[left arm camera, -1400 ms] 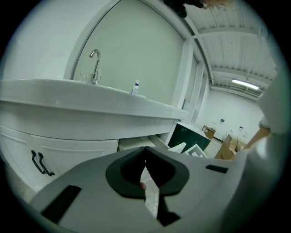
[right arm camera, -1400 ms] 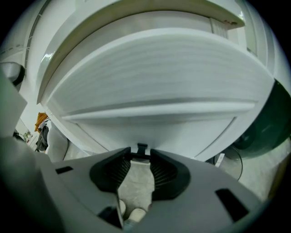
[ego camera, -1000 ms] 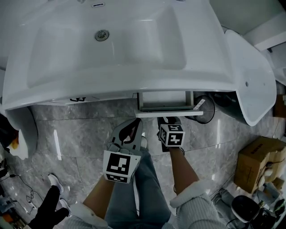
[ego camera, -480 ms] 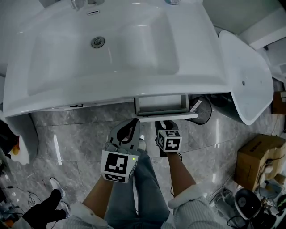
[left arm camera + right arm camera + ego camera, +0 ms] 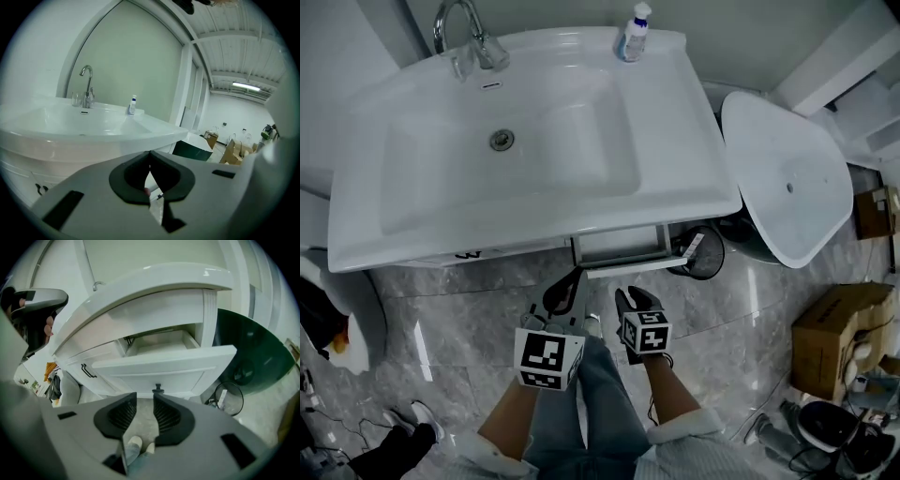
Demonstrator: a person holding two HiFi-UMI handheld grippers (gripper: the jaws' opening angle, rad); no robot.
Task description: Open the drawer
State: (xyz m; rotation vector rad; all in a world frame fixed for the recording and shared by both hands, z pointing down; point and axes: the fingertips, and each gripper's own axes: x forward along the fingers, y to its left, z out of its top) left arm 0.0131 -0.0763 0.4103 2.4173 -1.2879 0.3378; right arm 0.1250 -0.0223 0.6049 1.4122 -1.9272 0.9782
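The white drawer [image 5: 623, 265] under the basin stands pulled out, its inside bare; in the right gripper view its front panel [image 5: 159, 365] carries a small dark knob [image 5: 158, 389]. My right gripper [image 5: 628, 298] [image 5: 145, 398] hangs a short way in front of the knob, apart from it. Its jaws have just been closing; a gap remains and nothing is between them. My left gripper [image 5: 570, 283] [image 5: 149, 154] is beside it to the left, level with the basin's rim, tips touching and empty.
White basin [image 5: 516, 159] with tap [image 5: 464, 37] and soap bottle [image 5: 633, 33]. A loose basin [image 5: 787, 187] leans at the right above a wire bin [image 5: 698, 253]. Cardboard box [image 5: 839, 337] on the floor. A cabinet door handle [image 5: 86, 370] lies left of the drawer.
Both grippers have risen and drawn back from the drawer front. The head view has pulled back and now takes in the whole basin. The drawer stays open.
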